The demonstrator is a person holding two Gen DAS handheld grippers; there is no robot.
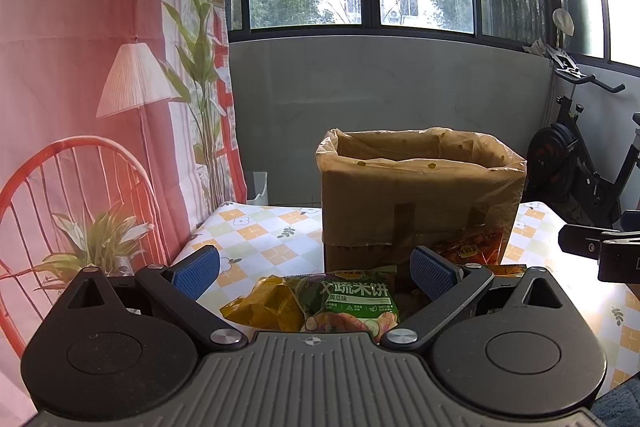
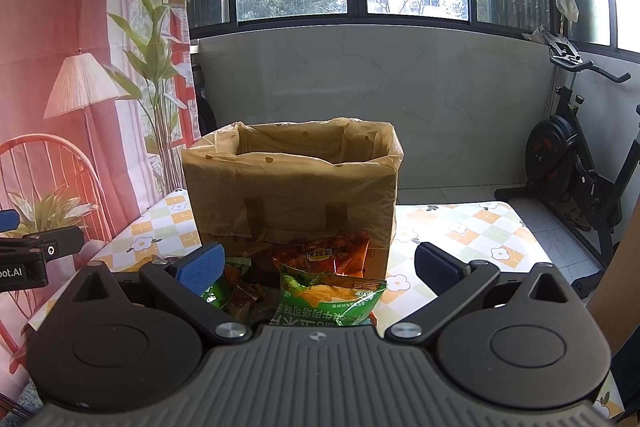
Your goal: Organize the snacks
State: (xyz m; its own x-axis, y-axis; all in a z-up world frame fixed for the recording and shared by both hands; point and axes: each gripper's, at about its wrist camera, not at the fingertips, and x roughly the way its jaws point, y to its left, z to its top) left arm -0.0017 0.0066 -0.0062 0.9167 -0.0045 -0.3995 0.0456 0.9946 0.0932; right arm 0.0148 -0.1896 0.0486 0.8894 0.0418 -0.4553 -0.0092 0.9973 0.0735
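Snacks, loose, several packets: green rice-cracker packet [image 1: 352, 301], yellow packet [image 1: 264, 305] touching its left side, orange-red packet [image 2: 320, 253] leaning at the foot of the box, a second green packet [image 2: 330, 297] in front of it; all lying on the checked tablecloth [image 1: 256, 231]. Cardboard box [image 1: 416, 195], lined with a plastic bag, stands upright behind them; its inside cannot be seen. Left gripper [image 1: 316, 267]: jaws spread, empty. Right gripper [image 2: 318, 265]: jaws spread, empty. Status: sorting apparently at its start, every visible packet yet to be boxed.
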